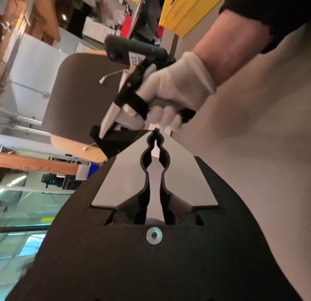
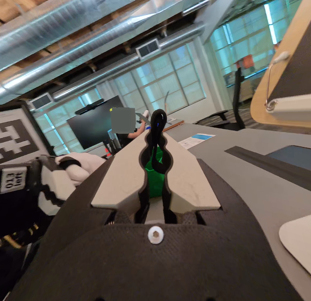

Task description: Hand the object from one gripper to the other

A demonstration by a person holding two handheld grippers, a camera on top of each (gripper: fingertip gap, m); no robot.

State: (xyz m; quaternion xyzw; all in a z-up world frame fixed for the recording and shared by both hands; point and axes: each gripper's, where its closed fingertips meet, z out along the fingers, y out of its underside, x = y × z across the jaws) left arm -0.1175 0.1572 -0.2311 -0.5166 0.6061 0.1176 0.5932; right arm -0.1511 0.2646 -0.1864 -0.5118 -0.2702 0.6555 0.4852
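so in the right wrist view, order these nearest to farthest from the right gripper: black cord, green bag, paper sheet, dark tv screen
1. black cord, pinched at the right gripper tips, looping above them.
2. green bag, hanging just beneath, seen between the fingers.
3. paper sheet, on the grey table to the right.
4. dark tv screen, at the far window wall, left.
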